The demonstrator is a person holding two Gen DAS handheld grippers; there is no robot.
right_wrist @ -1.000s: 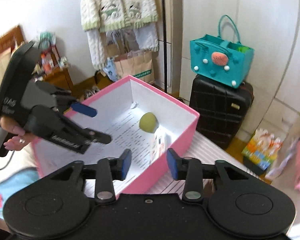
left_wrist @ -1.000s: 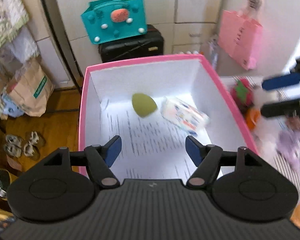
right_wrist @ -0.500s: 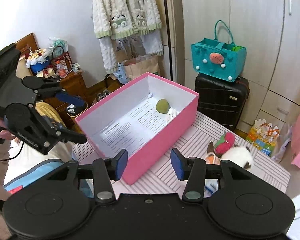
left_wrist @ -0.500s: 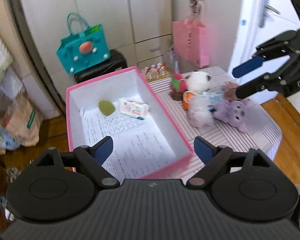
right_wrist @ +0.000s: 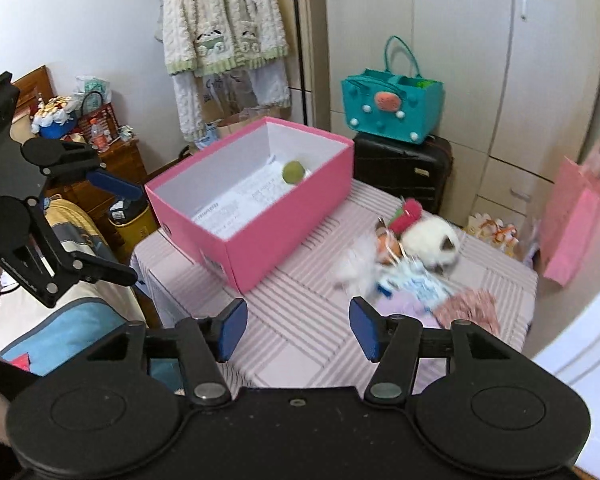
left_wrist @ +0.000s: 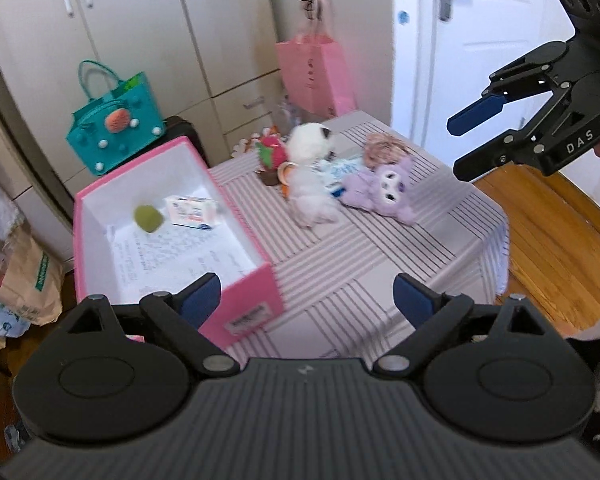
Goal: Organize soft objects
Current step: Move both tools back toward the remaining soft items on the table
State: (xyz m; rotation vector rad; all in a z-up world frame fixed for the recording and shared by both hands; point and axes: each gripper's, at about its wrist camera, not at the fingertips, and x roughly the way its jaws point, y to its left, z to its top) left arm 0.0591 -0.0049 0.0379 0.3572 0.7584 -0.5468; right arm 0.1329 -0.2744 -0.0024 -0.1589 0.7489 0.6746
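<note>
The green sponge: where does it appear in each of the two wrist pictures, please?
Left wrist view: the green sponge lies left of centre, inside the pink box, beside a small white packet.
Right wrist view: it lies above centre, at the far end of that box.
Shared landmark: the teal bag behind the box.

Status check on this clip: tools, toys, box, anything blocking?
Left tool and right tool empty, jaws opening. Sponge and packet in pink box; plush toys wait on table. Nothing blocking.

Pink box (left_wrist: 256,292), green sponge (left_wrist: 148,218), purple plush (left_wrist: 384,188), white plush (left_wrist: 310,192), pink-striped tablecloth (left_wrist: 380,252).
</note>
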